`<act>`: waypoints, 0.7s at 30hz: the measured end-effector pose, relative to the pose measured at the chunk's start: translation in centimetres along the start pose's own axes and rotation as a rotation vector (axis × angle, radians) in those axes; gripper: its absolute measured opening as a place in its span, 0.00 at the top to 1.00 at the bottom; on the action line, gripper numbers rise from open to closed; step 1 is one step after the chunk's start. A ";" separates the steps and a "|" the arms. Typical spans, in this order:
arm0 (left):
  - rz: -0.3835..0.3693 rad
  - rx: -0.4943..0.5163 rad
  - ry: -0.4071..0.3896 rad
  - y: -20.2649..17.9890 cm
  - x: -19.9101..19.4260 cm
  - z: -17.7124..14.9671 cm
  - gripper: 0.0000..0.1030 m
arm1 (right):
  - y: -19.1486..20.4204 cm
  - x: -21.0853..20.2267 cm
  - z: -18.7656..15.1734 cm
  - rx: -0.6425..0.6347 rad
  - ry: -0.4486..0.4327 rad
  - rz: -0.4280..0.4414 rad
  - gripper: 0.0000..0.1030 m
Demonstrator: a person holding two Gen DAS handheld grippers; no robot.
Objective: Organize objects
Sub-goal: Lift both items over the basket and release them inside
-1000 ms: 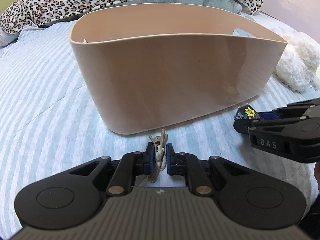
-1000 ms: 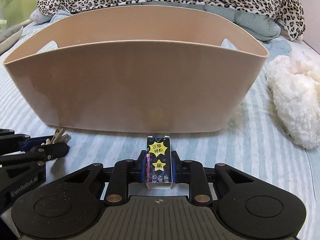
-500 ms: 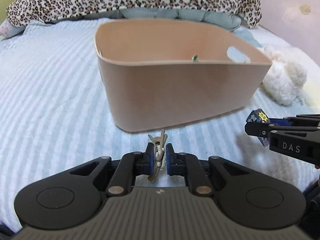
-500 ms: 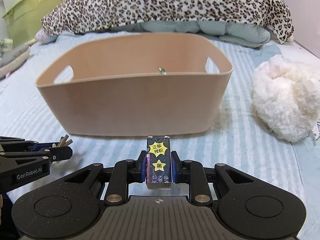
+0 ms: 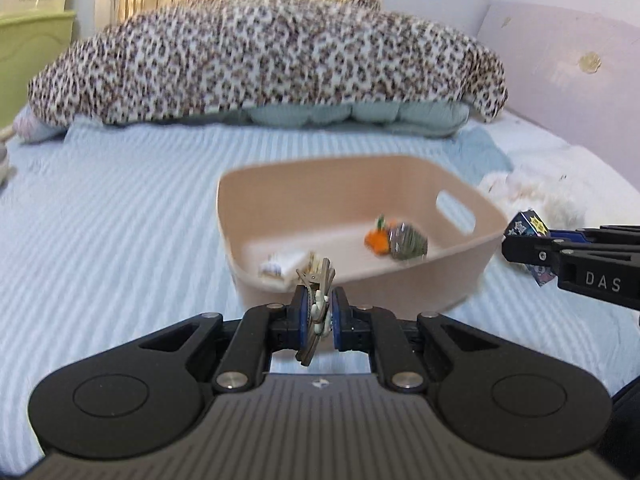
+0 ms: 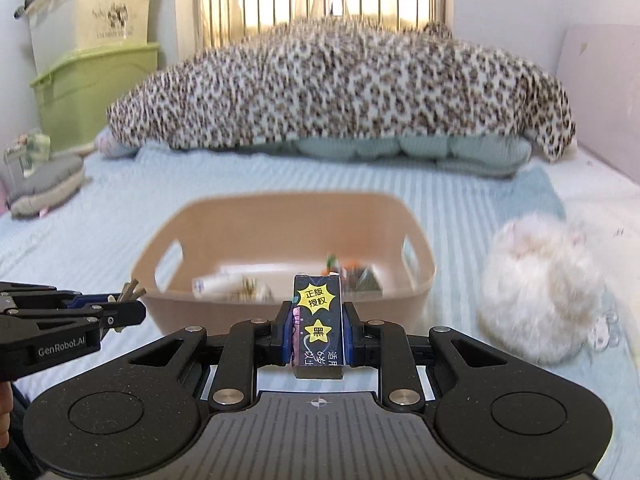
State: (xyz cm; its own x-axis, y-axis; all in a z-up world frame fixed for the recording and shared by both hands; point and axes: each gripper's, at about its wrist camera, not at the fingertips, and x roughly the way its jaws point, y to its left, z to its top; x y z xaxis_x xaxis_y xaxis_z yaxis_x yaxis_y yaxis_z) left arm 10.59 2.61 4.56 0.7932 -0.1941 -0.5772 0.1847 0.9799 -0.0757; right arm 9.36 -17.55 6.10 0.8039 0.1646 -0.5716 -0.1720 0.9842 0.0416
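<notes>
So both grippers just lifted up over the basket (image 5: 400,288)

Left gripper (image 5: 320,312) jaws pinching keys (image 5: 316,280), right gripper (image 6: 316,330) jaws pinching a small box (image 6: 318,320). A second ago they faced the basket wall; now the inside shows, so probably dropping next.

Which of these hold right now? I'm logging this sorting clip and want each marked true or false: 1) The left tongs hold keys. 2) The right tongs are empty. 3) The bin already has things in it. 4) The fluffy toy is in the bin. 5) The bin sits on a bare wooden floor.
1) True: the left tongs are shut on the keys.
2) False: the right tongs grip a small box with star stickers.
3) True: the bin holds several small items, blurred.
4) False: the fluffy toy lies on the bed, right of the bin.
5) False: it sits on the striped bed sheet.
</notes>
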 end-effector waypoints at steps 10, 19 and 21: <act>0.033 0.040 -0.093 -1.0 1.1 5.5 0.87 | -1.8 0.3 5.1 0.054 -0.112 -0.024 0.79; 0.091 0.062 -0.026 -1.8 7.1 8.4 0.87 | -2.5 4.6 7.3 0.037 -0.081 -0.050 0.79; 0.126 0.069 0.030 -1.8 9.0 8.3 0.87 | -2.3 5.9 7.4 0.020 -0.059 -0.058 0.79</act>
State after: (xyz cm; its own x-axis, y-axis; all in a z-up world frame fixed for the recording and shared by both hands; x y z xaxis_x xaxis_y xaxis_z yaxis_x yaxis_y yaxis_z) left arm 22.25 -1.28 6.27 0.7950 -0.0668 -0.6029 0.1249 0.9907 0.0548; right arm 18.74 -18.31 8.66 0.8442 0.1107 -0.5244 -0.1138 0.9932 0.0264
